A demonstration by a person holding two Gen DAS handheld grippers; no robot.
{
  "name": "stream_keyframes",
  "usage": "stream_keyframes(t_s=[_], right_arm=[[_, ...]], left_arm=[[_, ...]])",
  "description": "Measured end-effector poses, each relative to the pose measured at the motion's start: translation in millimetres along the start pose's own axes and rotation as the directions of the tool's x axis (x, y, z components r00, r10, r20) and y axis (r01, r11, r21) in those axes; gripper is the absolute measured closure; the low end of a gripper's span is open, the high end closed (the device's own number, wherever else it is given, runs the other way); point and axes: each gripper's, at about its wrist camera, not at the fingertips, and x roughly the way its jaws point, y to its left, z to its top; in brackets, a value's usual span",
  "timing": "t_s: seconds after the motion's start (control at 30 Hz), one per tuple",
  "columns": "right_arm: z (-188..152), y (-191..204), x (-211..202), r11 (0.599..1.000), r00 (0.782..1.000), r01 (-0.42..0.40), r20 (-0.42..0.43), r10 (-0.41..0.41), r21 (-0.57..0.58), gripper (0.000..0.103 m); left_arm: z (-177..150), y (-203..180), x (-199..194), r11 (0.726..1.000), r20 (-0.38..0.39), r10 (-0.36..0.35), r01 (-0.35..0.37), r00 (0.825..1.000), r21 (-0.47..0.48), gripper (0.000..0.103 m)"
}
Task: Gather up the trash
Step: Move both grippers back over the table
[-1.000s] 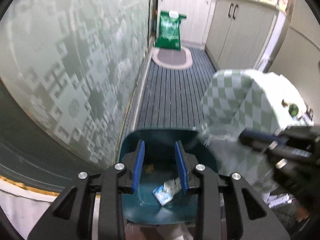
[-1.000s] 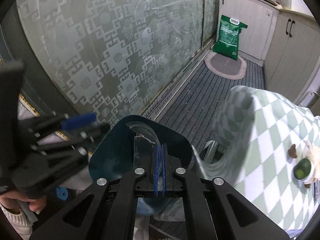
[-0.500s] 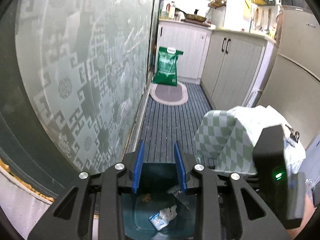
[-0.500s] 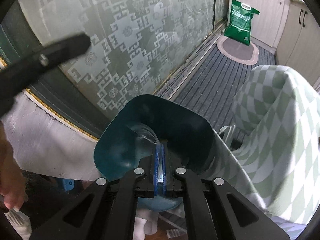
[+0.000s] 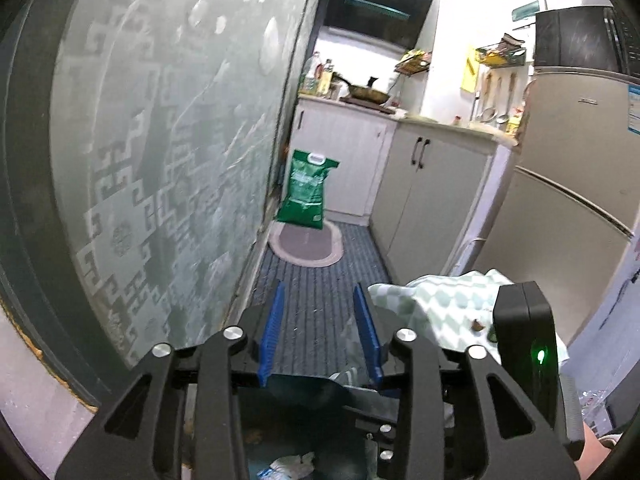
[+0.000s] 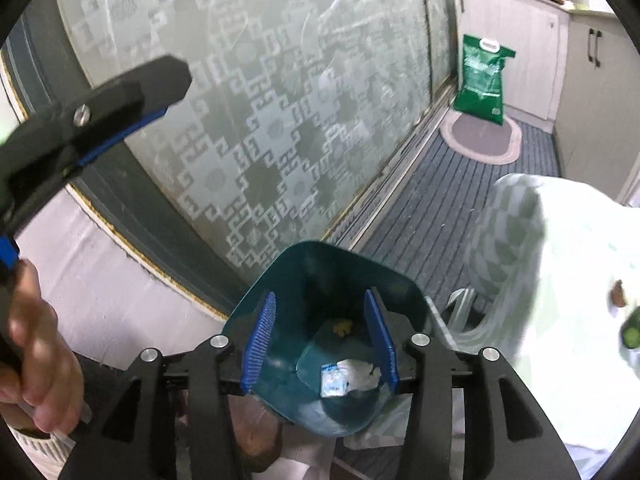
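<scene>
A teal bin (image 6: 288,280) stands on the floor beside a table with a green checked cloth (image 6: 560,260). A white and blue wrapper (image 6: 348,374) and a yellow crumb (image 6: 340,326) lie in the bin. My right gripper (image 6: 320,300) hangs over the bin's mouth, jaws opening, with nothing between its pads. My left gripper (image 5: 319,292) is raised above the bin rim (image 5: 296,384) and looks along the kitchen floor, jaws opening and empty. One of its fingers (image 6: 132,96) shows at the upper left in the right wrist view, with a hand (image 6: 36,360) below it.
A patterned frosted glass door (image 6: 280,100) runs along the left. A green sack (image 5: 306,188) and an oval mat (image 5: 306,246) lie at the far end of the striped floor. Cabinets (image 5: 436,200) and a fridge (image 5: 572,200) line the right. Small scraps (image 6: 618,294) sit on the cloth.
My right gripper has opened and let go of the clear plastic piece that it held over the bin. My left gripper has risen, tilted up towards the kitchen, and widened a little.
</scene>
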Motion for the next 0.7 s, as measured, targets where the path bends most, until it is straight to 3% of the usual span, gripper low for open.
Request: stream_keyframes(t_s=[0.2,0.47,0.7], right_arm=[[1.9,-25.9,-30.1,0.998,0.997,0.054,0.059,-0.056,0.028,0.051],[-0.1,-82.9,-88.5,0.984,0.978,0.166,0.115,-0.173,0.070,0.048],[-1.0,-136.0,-137.5,0.966,0.958,0.241,0.137,-0.251,0.091,0.042]], left_arm=[[2.5,-20.3,-0.1,0.999,0.015,-0.032,0.032,0.999,0.018,0.052],[4.0,-52.9,23.9,0.991,-0.070,-0.130,0.131,0.989,0.005,0.044],[5.0,-100.9,56.0,0.961,-0.186,-0.201,0.230,0.962,0.156,0.038]])
